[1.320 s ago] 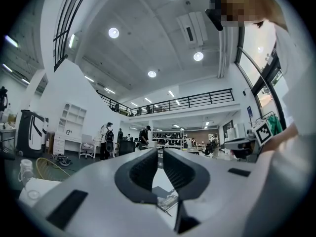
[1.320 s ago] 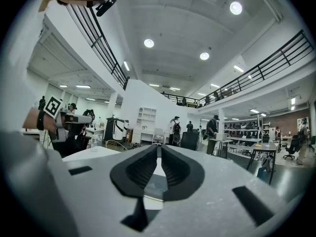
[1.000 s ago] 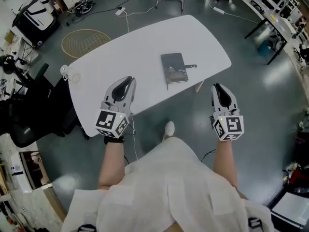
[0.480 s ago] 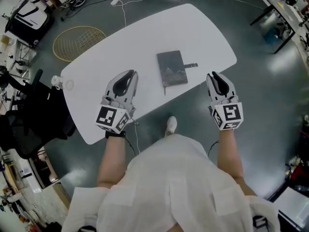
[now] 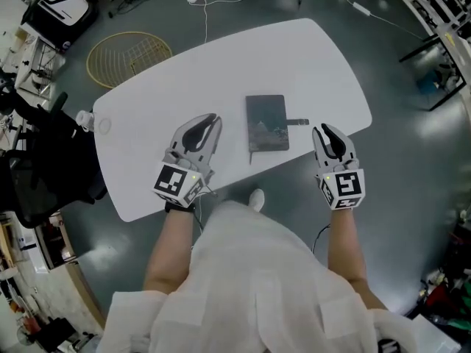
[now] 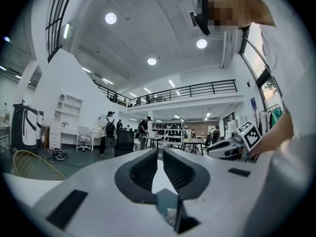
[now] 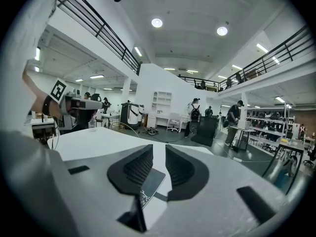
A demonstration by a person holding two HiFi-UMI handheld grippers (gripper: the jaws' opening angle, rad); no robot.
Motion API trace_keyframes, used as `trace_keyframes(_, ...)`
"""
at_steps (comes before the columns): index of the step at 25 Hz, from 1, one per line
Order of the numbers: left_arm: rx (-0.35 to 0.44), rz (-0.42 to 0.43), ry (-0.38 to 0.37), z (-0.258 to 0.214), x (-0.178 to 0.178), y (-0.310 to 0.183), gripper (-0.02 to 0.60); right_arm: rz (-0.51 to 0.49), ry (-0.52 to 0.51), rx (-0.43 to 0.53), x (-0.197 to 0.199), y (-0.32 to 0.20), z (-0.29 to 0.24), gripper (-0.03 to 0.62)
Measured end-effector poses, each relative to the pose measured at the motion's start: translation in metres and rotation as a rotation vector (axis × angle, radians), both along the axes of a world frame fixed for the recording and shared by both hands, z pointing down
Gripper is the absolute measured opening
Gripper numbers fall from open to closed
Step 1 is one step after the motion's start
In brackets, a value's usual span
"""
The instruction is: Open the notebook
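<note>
Hand-held grippers flank the closed notebook (image 5: pixel 266 122) on the table (image 5: pixel 184 72).
Head view: left hand-held gripper (image 5: pixel 212 118) and right hand-held gripper (image 5: pixel 324 129) are either side of it, not touching. Left gripper view: jaws barely apart, empty. Right gripper view: jaws opening, empty, notebook just beyond.

No legible words, brands or numbers; noted only black-and-white square code markers (image 5: pixel 179 184) on the left gripper (image 5: pixel 214 118), 8 o'clock from the notebook (image 5: pixel 266 109), and on the right gripper (image 5: pixel 325 129), 4 o'clock; pale cover print (image 5: pixel 268 129) too small to read.
</note>
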State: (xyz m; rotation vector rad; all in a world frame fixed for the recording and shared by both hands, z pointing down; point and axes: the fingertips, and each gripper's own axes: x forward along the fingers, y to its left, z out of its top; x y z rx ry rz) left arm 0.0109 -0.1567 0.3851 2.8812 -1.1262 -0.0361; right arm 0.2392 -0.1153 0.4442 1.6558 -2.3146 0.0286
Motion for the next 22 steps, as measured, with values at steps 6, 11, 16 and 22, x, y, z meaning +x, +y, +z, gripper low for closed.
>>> trace_keyframes(6,-0.018,-0.014,0.011,0.023,-0.006,-0.014,0.035,-0.027,-0.010,-0.041,-0.016,-0.023,0.026,0.084)
trace_keyframes(11,-0.045,-0.006,0.032,0.036,-0.004,-0.025,0.035,-0.035,0.006,-0.092,-0.024,-0.034,0.050,0.087)
trace_keyframes(16,-0.065,0.020,0.029,0.054,0.001,-0.034,0.035,-0.034,0.004,-0.124,-0.030,-0.044,0.070,0.103)
trace_keyframes(22,-0.088,0.066,0.008,0.073,0.015,-0.042,0.035,-0.024,-0.016,-0.152,-0.032,-0.059,0.088,0.115)
